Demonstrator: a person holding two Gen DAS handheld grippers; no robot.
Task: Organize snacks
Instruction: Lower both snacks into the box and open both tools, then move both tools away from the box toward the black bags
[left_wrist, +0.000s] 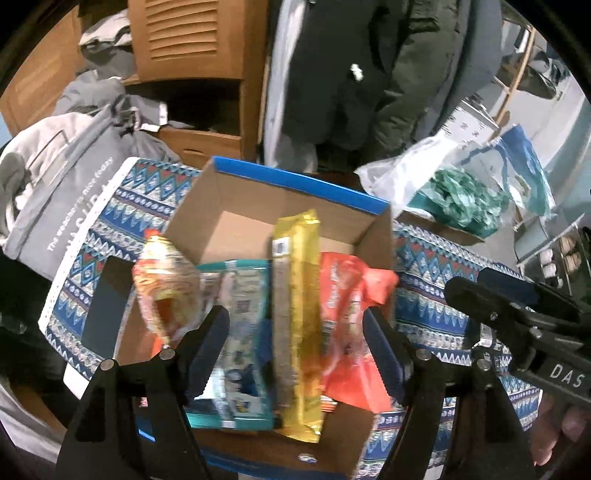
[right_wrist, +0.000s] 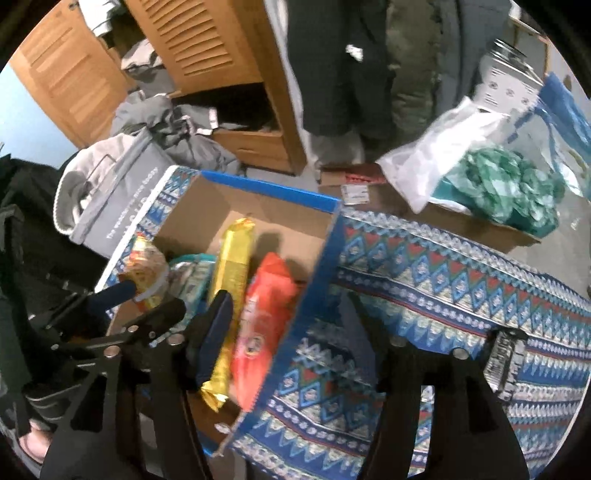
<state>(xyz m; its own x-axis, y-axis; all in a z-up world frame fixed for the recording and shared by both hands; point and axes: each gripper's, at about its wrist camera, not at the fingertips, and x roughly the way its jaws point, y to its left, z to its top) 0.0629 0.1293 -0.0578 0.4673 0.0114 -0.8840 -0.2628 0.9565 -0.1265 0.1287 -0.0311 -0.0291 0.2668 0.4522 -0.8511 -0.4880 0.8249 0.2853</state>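
Now both jaws wide and empty, left gripper (left_wrist: 295, 332) and right gripper (right_wrist: 288, 328) above cardboard box (left_wrist: 236, 221).

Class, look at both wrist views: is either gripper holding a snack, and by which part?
Nothing is held. The left gripper and right gripper are both open, pressing on no snack.

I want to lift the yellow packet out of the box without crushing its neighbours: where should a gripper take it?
Grip the yellow packet at its raised far end, from above, jaws across its narrow width. It lies long and slim between the teal packet and the orange bag; that end looks clear of both.
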